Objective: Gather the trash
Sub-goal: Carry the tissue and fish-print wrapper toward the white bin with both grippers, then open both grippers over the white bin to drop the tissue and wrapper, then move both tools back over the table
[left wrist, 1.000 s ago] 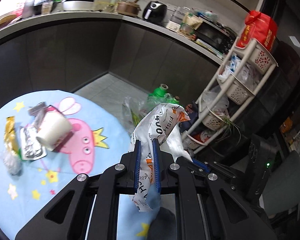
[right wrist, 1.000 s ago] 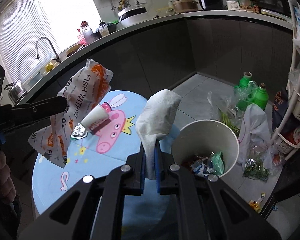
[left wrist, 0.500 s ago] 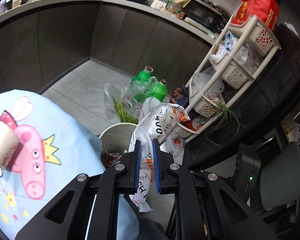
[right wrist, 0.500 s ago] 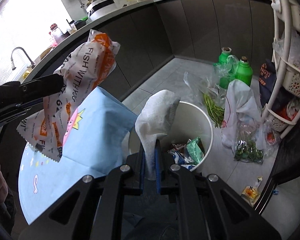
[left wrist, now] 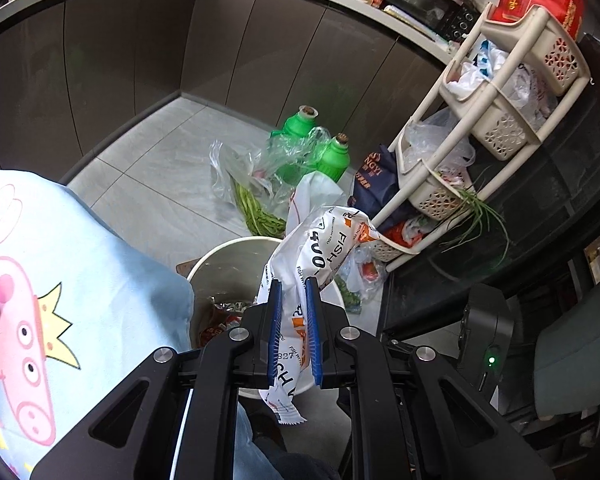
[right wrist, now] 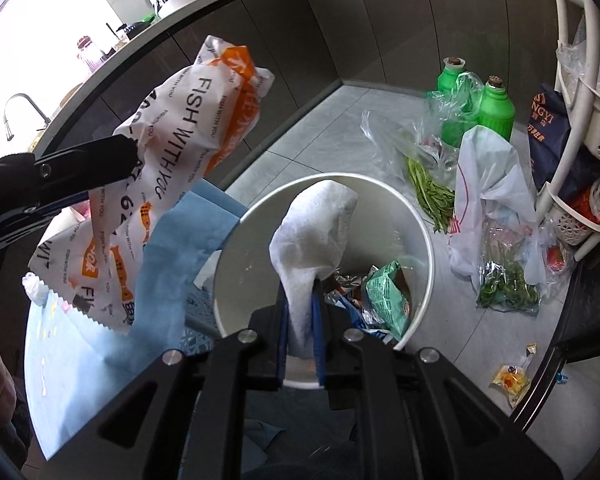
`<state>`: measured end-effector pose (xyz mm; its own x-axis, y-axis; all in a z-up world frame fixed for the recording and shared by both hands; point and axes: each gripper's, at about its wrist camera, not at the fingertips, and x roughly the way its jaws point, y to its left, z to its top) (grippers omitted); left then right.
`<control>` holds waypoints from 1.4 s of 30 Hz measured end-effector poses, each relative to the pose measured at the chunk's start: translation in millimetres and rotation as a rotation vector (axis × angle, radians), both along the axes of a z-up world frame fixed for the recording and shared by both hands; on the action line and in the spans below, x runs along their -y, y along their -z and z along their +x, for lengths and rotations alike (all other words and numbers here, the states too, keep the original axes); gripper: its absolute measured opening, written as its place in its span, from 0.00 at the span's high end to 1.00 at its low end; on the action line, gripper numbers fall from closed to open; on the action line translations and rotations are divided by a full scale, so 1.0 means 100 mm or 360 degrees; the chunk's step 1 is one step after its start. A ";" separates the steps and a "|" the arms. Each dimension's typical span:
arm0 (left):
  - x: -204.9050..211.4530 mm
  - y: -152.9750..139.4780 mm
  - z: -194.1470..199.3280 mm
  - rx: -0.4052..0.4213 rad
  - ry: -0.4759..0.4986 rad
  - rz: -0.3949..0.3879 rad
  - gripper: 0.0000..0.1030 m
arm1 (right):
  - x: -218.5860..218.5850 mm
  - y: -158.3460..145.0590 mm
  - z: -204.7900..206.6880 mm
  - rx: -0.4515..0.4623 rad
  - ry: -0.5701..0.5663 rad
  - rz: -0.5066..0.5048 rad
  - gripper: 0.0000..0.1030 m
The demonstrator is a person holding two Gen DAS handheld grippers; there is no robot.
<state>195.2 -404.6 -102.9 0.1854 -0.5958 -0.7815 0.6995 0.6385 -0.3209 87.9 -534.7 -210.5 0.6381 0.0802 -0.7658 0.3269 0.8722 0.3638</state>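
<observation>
Trash is sitting in both grippers: the left gripper [left wrist: 293, 300] is pinching a white and orange wrapper [left wrist: 320, 252] between nearly closed blue pads, and the right gripper [right wrist: 300, 300], its jaws just having been opening a little, is still keeping a white tissue [right wrist: 314, 236] between its pads. Both are hanging over a white bin [right wrist: 424, 240] already holding wrappers, with the blue tablecloth [left wrist: 112, 292] lying at nine o'clock of the bin and two green bottles [right wrist: 496, 112] standing on the floor at one o'clock.

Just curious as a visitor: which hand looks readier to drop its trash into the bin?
Probably the right. Its tissue hangs directly over the bin, its jaws just easing open. The left's wrapper sits above the bin's rim.
</observation>
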 end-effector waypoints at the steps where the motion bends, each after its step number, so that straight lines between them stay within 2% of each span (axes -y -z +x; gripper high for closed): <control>1: 0.03 0.03 0.00 0.0003 0.0000 0.0009 0.89 | 0.00 0.03 0.02 -0.0003 0.0000 -0.0011 0.82; 5: 0.07 0.12 0.02 0.0008 0.0005 0.0044 0.88 | -0.02 0.11 0.04 -0.0010 -0.0023 -0.0050 0.61; 6: 0.08 0.14 0.02 0.0007 0.0005 0.0048 0.89 | -0.03 0.12 0.04 -0.0006 -0.0033 -0.0062 0.59; 8: 0.08 0.17 0.03 0.0002 0.0003 0.0052 0.88 | -0.04 0.14 0.02 0.0003 -0.0054 -0.0081 0.47; 14: 0.08 0.20 0.03 0.0005 -0.0007 0.0066 0.85 | -0.06 0.13 -0.08 0.0029 -0.0066 -0.0105 0.28; 18: 0.09 0.17 0.01 0.0032 -0.0025 0.0065 0.76 | -0.06 0.12 -0.11 0.0029 -0.0073 -0.0114 0.23; 21: 0.07 0.12 -0.01 0.0075 -0.0047 0.0055 0.57 | -0.07 0.11 -0.13 0.0035 -0.0079 -0.0117 0.18; 28: -0.07 -0.05 -0.03 0.0139 -0.0112 0.0009 0.28 | -0.15 0.05 -0.17 0.0058 -0.0114 -0.0137 0.03; 29: -0.10 -0.08 -0.04 0.0155 -0.0129 0.0007 0.22 | -0.17 0.02 -0.18 0.0064 -0.0119 -0.0148 0.03; 31: -0.16 -0.14 -0.08 0.0196 -0.0154 -0.0001 0.18 | -0.20 -0.03 -0.19 0.0070 -0.0126 -0.0159 0.03; 33: -0.23 -0.22 -0.13 0.0236 -0.0174 0.0011 0.08 | -0.24 -0.10 -0.20 0.0075 -0.0130 -0.0173 0.03; 37: -0.42 -0.37 -0.24 0.0306 -0.0240 0.0031 0.08 | -0.31 -0.25 -0.24 0.0090 -0.0139 -0.0225 0.03; 42: -0.78 -0.51 -0.35 0.0317 -0.0363 0.0002 0.08 | -0.43 -0.49 -0.33 0.0128 -0.0137 -0.0275 0.03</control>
<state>159.8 -326.5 -51.7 0.4638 -0.5202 -0.7171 0.5870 0.7867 -0.1910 55.0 -491.4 -161.1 0.6941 0.0090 -0.7199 0.2243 0.9475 0.2281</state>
